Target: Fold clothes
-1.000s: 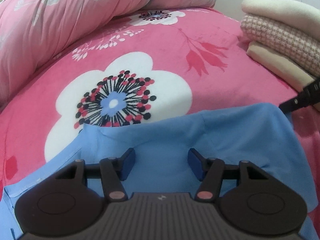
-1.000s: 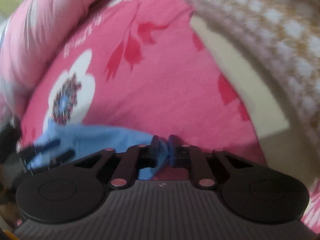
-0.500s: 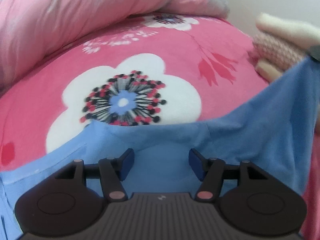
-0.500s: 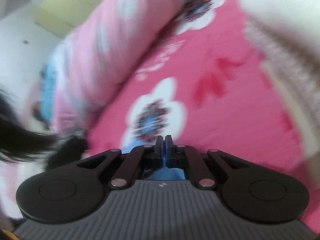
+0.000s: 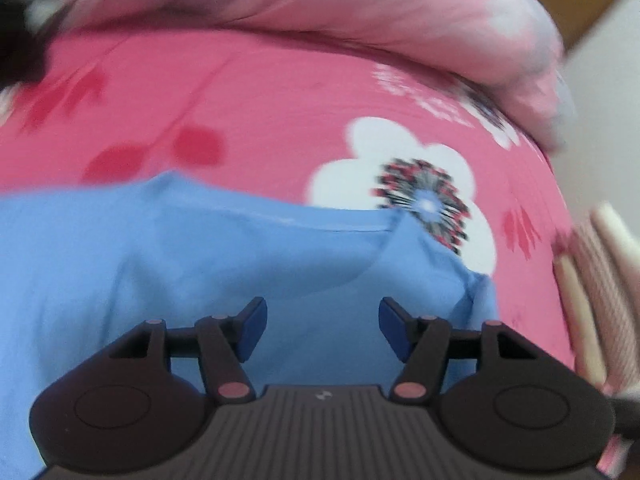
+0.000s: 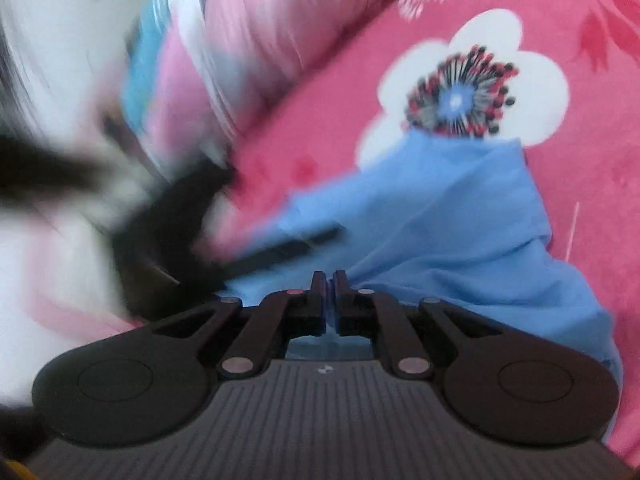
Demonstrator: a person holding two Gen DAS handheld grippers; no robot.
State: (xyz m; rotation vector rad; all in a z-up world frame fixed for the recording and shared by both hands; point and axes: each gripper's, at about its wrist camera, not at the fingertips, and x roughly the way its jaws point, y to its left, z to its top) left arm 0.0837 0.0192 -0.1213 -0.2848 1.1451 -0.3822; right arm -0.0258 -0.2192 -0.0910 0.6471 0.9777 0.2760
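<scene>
A light blue garment (image 5: pixel 240 264) lies on the pink flowered bed sheet (image 5: pixel 280 112). My left gripper (image 5: pixel 322 320) hovers over it, jaws opening, with nothing between the blue pads. In the right wrist view, my right gripper (image 6: pixel 330 280) is shut on a pinch of the same blue garment (image 6: pixel 460 216), which drapes in folds away from it toward the white flower print. The left gripper (image 6: pixel 316 238) shows there as a blurred black shape over the cloth's left part.
A rolled pink duvet (image 5: pixel 320 0) lines the far side of the bed, and it also shows in the right wrist view (image 6: pixel 260 40). A stack of folded cream and checked clothes (image 5: pixel 592 280) sits at the right edge. Both pictures are motion-blurred.
Both views swung and rolled. The right gripper stayed shut and carried its edge of blue cloth up and across toward the left gripper. The folded stack slid to the left view's right edge.
</scene>
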